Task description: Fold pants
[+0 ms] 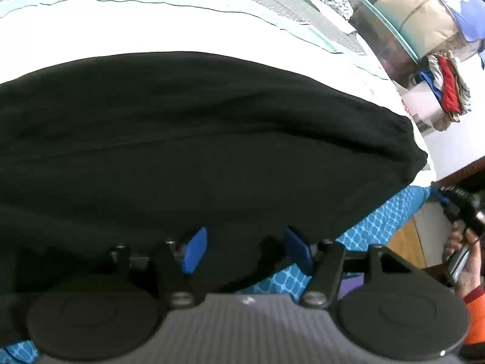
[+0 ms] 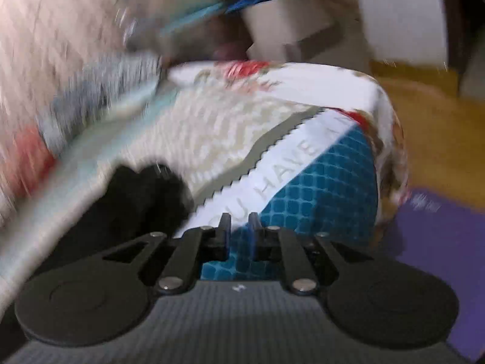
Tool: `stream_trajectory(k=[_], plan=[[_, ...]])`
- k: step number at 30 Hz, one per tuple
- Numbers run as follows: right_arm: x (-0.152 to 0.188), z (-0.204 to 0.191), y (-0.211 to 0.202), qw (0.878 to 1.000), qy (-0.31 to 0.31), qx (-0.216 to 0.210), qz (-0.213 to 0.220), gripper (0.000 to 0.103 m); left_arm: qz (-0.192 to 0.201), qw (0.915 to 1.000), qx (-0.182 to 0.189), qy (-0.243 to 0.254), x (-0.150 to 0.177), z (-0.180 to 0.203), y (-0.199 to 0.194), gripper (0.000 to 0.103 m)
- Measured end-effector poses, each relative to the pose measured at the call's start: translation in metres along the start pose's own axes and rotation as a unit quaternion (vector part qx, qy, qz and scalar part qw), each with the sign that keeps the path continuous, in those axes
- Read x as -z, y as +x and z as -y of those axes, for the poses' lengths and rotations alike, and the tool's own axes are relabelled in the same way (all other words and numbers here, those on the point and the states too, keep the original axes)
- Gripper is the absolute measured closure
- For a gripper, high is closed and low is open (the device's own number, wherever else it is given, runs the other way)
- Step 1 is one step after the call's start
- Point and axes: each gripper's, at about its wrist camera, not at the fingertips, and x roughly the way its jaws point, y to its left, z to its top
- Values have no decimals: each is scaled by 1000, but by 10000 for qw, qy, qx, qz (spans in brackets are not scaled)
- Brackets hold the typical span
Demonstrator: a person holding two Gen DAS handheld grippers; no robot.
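Note:
The black pants [image 1: 197, 139] lie spread across the bed's white quilt [image 1: 151, 27], with one end reaching the bed's right edge. My left gripper [image 1: 246, 249] hovers low over their near edge, jaws apart. Its blue pads [image 1: 194, 250] stand wide, with black cloth lying loose between them. In the blurred right wrist view the pants [image 2: 145, 194] are a dark bunch to the left of my right gripper [image 2: 239, 230]. That gripper's jaws stand a narrow gap apart with nothing in them, over the bed's corner. The right gripper [image 1: 460, 209] also shows at the left wrist view's right edge, held by a hand.
A blue patterned sheet [image 2: 318, 194] and a white lettered band [image 2: 272, 176] cover the bed corner. Beyond it are wooden floor [image 2: 424, 115] and a purple mat [image 2: 439, 242]. A pile of clothes [image 1: 448, 91] and a beige storage bag [image 1: 418, 15] stand past the bed's right side.

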Motion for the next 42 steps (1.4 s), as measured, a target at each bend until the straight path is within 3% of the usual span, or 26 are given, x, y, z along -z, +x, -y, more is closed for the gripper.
stream_trajectory(k=[2, 5, 8, 11, 13, 15, 16, 18, 20, 21, 23, 24, 26, 29, 31, 34, 39, 41, 42], plan=[[-10, -5, -8, 9996, 58, -188, 196, 87, 12, 10000, -38, 27, -1, 3, 2, 44], [-20, -47, -6, 9966, -416, -685, 209, 86, 62, 10000, -52, -28, 0, 3, 1, 43], [-15, -101, 10, 9865, -972, -1318, 12, 73, 85, 9999, -96, -3, -1, 7, 5, 43], [3, -149, 41, 9738, -1577, -1586, -401, 66, 96, 9998, -144, 84, -1, 12, 6, 43], [13, -164, 68, 9661, -1919, -1523, -815, 67, 103, 9998, -145, 115, 0, 15, 8, 43], [14, -159, 101, 9684, -2122, -825, -1015, 73, 109, 9998, -104, 97, 2, 13, 6, 43], [7, -145, 111, 9756, -1948, -502, -875, 100, 114, 9999, -72, 58, 3, 12, 4, 43], [-21, -99, 117, 9963, -526, -240, -631, 103, 127, 9999, 15, 7, 7, 8, -2, 43], [-34, -68, 112, 9956, 599, -421, -588, 103, 168, 9998, 62, -5, 14, 4, -13, 43], [-37, -71, 105, 9969, 531, -301, -497, 99, 230, 9997, 79, -4, 19, 1, -21, 43], [-33, -94, 84, 9993, -292, -40, -217, 77, 381, 9992, 126, -41, 30, -7, -39, 43], [-29, -105, 75, 9981, -586, -125, -127, 66, 487, 9986, 153, -106, 37, -13, -52, 42], [-15, -125, 58, 9943, -830, -644, -173, 65, 757, 9966, 130, -308, 52, -30, -78, 41], [13, -159, 50, 9816, -1133, -1401, -630, 65, 1319, 9875, -61, -863, 75, -66, -122, 31], [39, -197, 48, 9631, -1562, -1937, -1028, 65, 1714, 9753, -262, -1367, 90, -92, -147, 25], [91, -268, 42, 9219, -2173, -2783, -1597, 65, 2183, 9488, -410, -2244, 111, -138, -175, 25], [180, -395, 23, 8267, -3239, -3941, -2373, 65, 2700, 9055, -299, -3260, 130, -194, -182, 12], [215, -439, 9, 7875, -3659, -4269, -2524, 65, 2802, 8946, -145, -3479, 131, -207, -177, 8], [224, -456, 3, 7738, -3777, -4388, -2572, 62, 2828, 8913, -80, -3544, 131, -213, -175, 7]])
